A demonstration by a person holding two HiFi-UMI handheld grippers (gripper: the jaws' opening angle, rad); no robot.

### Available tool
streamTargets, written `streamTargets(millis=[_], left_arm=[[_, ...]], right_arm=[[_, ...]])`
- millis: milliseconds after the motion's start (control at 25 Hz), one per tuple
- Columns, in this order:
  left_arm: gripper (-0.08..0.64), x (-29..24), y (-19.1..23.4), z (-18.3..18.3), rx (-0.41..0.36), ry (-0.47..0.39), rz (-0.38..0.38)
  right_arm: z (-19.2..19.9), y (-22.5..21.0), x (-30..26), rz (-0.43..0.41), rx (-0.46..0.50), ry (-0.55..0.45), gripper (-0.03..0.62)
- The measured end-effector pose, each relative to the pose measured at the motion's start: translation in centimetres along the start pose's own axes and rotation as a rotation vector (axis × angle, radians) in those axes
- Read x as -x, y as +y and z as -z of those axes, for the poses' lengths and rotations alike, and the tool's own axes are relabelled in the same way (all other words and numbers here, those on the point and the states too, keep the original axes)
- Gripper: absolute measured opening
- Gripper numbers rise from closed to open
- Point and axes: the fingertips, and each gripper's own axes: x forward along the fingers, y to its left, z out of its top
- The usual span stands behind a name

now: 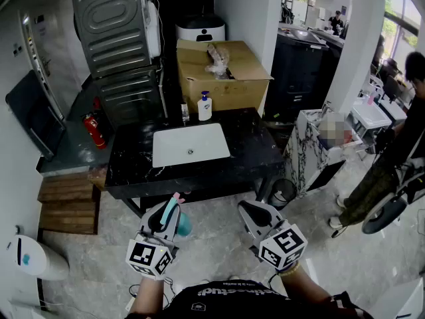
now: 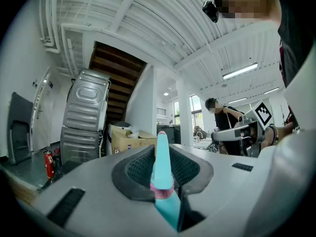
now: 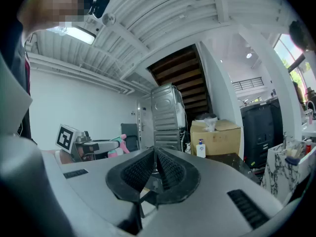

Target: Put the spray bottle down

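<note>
A teal spray bottle (image 1: 175,212) with a pink tip sits clamped in my left gripper (image 1: 169,209), held in the air in front of the black counter (image 1: 133,171). In the left gripper view the bottle (image 2: 162,168) stands upright between the dark pads, which press on both its sides. My right gripper (image 1: 255,213) hovers beside it at the same height, its jaws shut with nothing between them (image 3: 155,163). Each gripper shows in the other's view: the right gripper (image 2: 236,133) and the left gripper (image 3: 92,148).
The black marble counter holds a white basin (image 1: 190,145) and a soap bottle (image 1: 204,106) at its back edge. Behind it stands a cardboard box (image 1: 222,72). A fire extinguisher (image 1: 95,130) and wooden pallets (image 1: 66,205) are left; a person (image 1: 392,151) stands right.
</note>
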Motion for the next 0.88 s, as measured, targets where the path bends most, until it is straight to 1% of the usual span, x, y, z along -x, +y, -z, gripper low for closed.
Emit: streamTargets(millis=[520, 720, 880], left_arm=[[0.089, -0.9, -0.8, 0.0, -0.006, 0.003, 0.012], [0.089, -1.1, -1.0, 0.4, 0.000, 0.008, 0.012], [0.089, -1.7, -1.4, 0.5, 0.003, 0.010, 0.013]], right_arm=[[0.3, -0.6, 0.1, -0.004, -0.006, 0.002, 0.043], [0.1, -1.2, 0.4, 0.000, -0.039, -0.029, 0.043], [0.3, -1.9, 0.6, 0.001, -0.045, -0.020, 0.043]])
